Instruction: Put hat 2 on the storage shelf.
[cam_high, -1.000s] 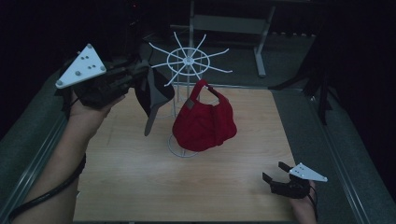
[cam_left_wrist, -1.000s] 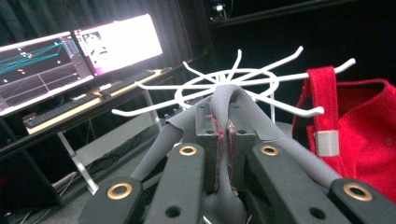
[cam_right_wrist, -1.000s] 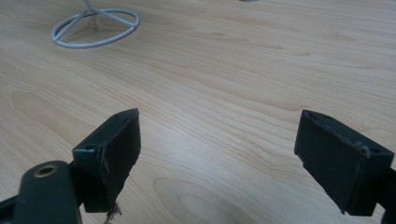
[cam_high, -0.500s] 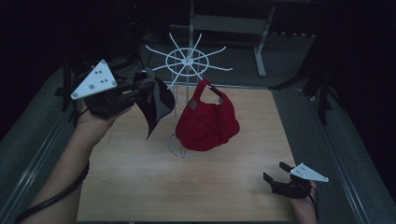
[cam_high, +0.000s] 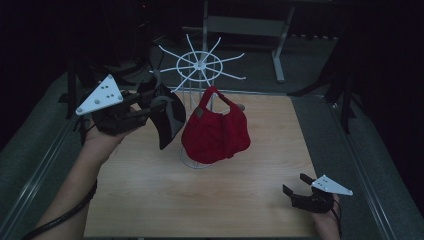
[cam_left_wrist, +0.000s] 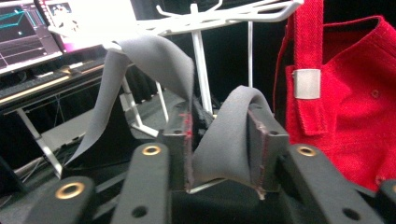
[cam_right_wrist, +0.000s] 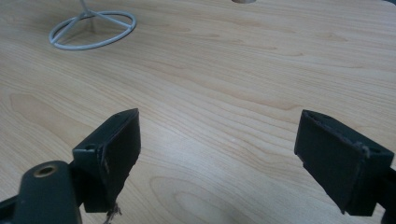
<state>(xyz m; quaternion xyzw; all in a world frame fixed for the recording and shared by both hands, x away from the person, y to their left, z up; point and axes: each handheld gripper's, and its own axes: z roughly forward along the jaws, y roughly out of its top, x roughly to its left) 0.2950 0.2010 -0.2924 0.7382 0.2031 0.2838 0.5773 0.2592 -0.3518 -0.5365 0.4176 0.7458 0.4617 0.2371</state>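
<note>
A white wire rack (cam_high: 199, 64) with spoke arms stands at the middle of the wooden table (cam_high: 200, 200). A red bag (cam_high: 216, 131) hangs from it by its handle. Left of it hangs a dark grey bag (cam_high: 167, 117), its strap (cam_left_wrist: 154, 60) draped over a rack arm (cam_left_wrist: 201, 18). My left gripper (cam_high: 150, 102) is at that strap. Its jaws have just been opening, and the strap's fold lies loose between them (cam_left_wrist: 223, 135). The red bag (cam_left_wrist: 355, 107) is close on the right. My right gripper (cam_high: 296, 184) rests open and holds nothing near the table's front right, above bare wood (cam_right_wrist: 224, 144).
The rack's ring base (cam_right_wrist: 93, 29) sits on the table under the red bag. A metal frame stand (cam_high: 240, 25) is behind the table. Monitors (cam_left_wrist: 28, 28) glow behind the rack in the left gripper view. Grey rails (cam_high: 370, 180) border both sides of the table.
My left hand has sunk and shifted right toward the rack, bringing the dark bag lower beside the red one. The right gripper has stayed put.
</note>
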